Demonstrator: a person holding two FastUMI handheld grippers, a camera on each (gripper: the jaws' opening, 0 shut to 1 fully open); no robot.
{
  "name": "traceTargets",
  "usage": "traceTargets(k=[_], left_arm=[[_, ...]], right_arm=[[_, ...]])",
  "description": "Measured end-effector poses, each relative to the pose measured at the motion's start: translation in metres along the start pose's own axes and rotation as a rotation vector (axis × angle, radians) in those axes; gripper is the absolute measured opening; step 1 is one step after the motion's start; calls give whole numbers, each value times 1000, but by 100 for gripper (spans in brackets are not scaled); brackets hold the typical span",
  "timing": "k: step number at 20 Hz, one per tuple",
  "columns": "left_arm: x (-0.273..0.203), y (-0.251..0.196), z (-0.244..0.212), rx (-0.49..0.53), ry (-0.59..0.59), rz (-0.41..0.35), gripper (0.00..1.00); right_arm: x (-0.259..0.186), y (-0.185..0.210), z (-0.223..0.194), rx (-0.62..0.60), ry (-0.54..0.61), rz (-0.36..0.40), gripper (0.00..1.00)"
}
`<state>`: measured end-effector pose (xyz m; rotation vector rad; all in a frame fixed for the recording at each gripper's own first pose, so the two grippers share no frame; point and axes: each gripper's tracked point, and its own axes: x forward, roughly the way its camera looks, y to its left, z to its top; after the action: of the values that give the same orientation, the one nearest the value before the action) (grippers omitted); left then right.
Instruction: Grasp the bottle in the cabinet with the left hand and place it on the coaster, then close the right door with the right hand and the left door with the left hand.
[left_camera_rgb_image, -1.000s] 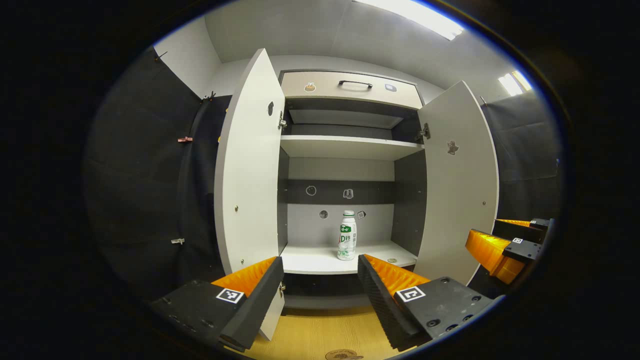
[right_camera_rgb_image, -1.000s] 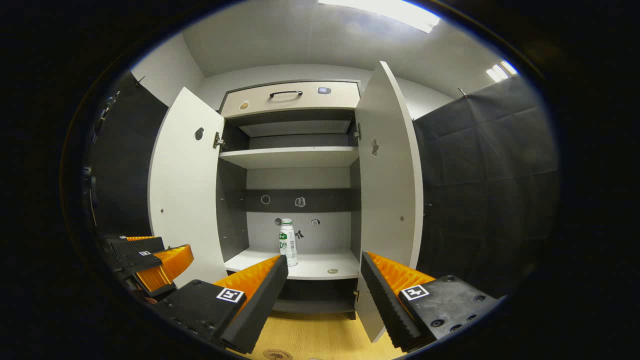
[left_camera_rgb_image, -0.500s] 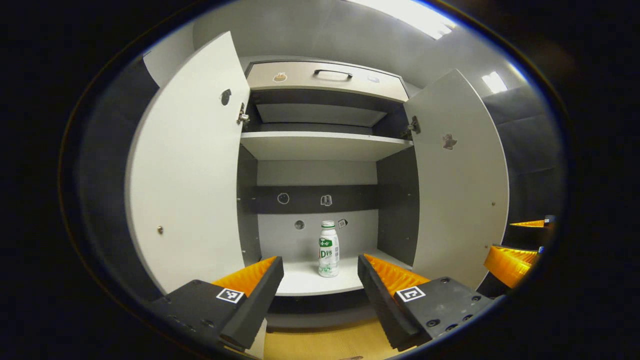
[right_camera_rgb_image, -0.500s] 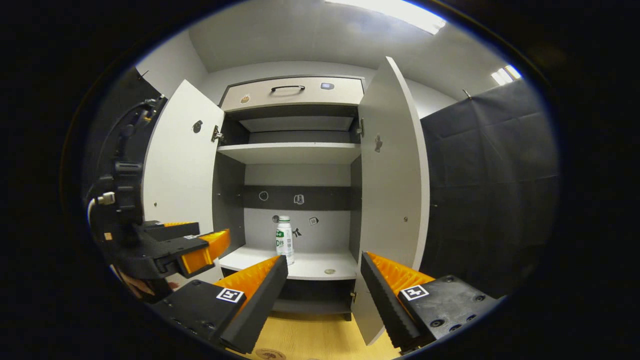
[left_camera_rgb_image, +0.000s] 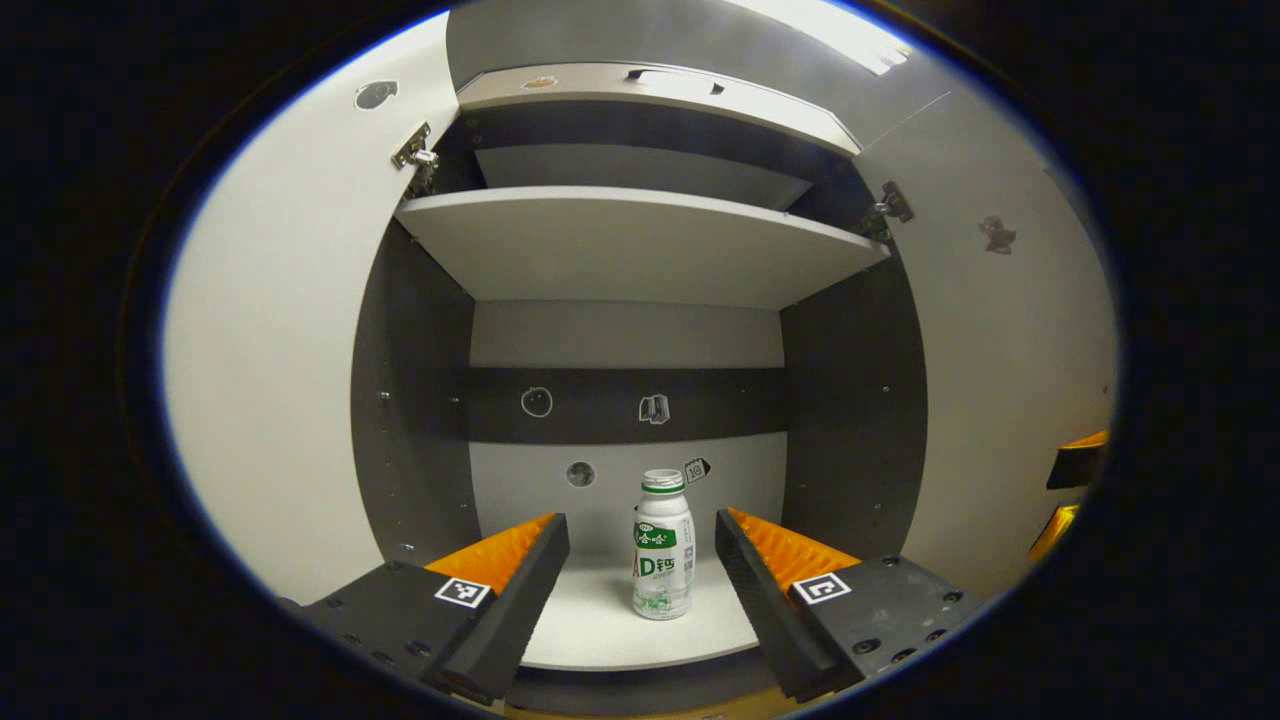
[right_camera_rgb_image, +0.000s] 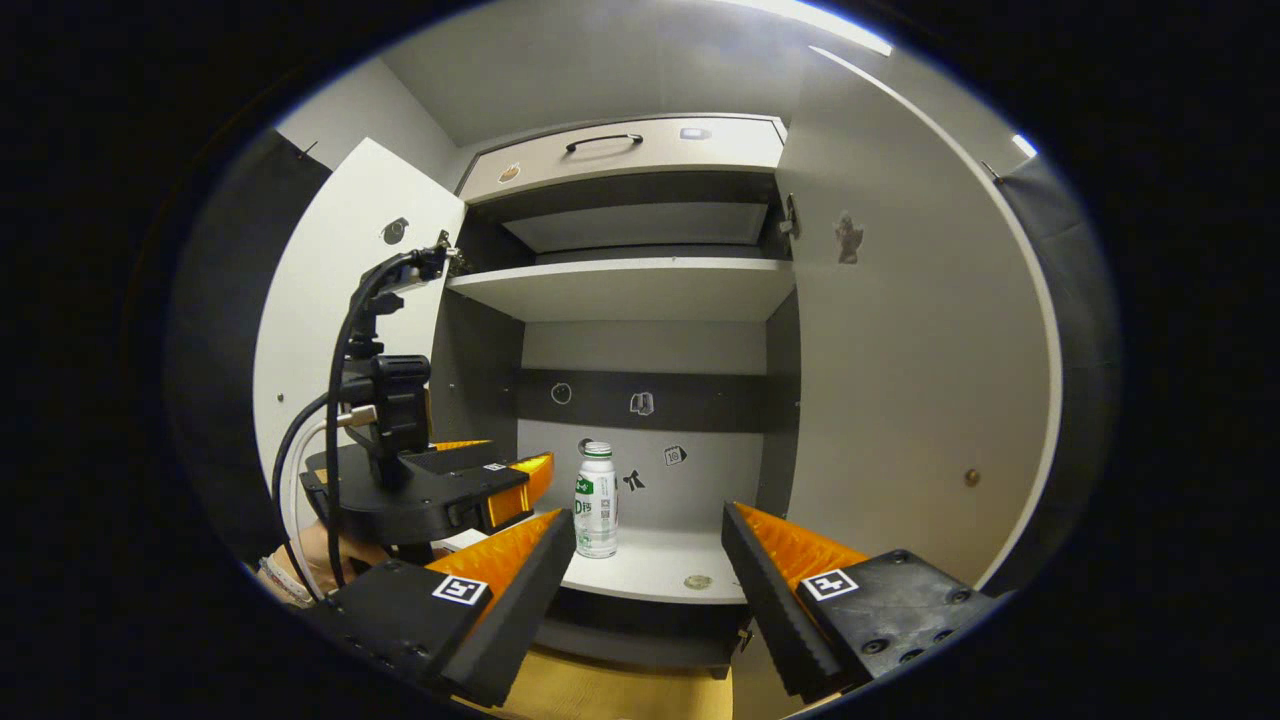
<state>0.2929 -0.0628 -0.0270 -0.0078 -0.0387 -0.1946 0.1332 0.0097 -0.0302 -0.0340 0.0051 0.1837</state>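
A white bottle (left_camera_rgb_image: 662, 545) with a green label and a white cap stands upright on the cabinet's lower shelf (left_camera_rgb_image: 590, 630). My left gripper (left_camera_rgb_image: 640, 522) is open just in front of the bottle, which stands a little beyond the gap between the fingers, untouched. In the right gripper view the bottle (right_camera_rgb_image: 596, 512) stands left of centre, and the left gripper (right_camera_rgb_image: 505, 478) reaches toward it from the left, held by a hand (right_camera_rgb_image: 300, 560). My right gripper (right_camera_rgb_image: 648, 518) is open and holds nothing, short of the shelf. Both cabinet doors, left (left_camera_rgb_image: 270, 380) and right (left_camera_rgb_image: 1010, 400), stand wide open.
An upper shelf (left_camera_rgb_image: 630, 240) hangs above the bottle, with a handled drawer (right_camera_rgb_image: 620, 155) over it. A small round disc (right_camera_rgb_image: 698, 581) lies on the lower shelf to the bottle's right. A wooden tabletop (right_camera_rgb_image: 600, 695) lies below the cabinet. The right gripper (left_camera_rgb_image: 1075, 480) shows beside the right door.
Both grippers have moved forward toward the cabinet. The left one has gone in between the doors, and the bottle now stands much closer to its open fingers.
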Motion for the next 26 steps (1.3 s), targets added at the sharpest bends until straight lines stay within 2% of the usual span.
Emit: traceTargets(k=[4,12,26], left_arm=[[43,4,-28,-4,40,2,94],[101,-2,-71,-12,103,-49,94],[153,-15,-106,-64,154,-103,94]], right_arm=[[26,-2,-8,-10,-1,20,98],[60,-6,-15,-23,-20,29,98],[100,-15,-29,-21,-10,11,97]])
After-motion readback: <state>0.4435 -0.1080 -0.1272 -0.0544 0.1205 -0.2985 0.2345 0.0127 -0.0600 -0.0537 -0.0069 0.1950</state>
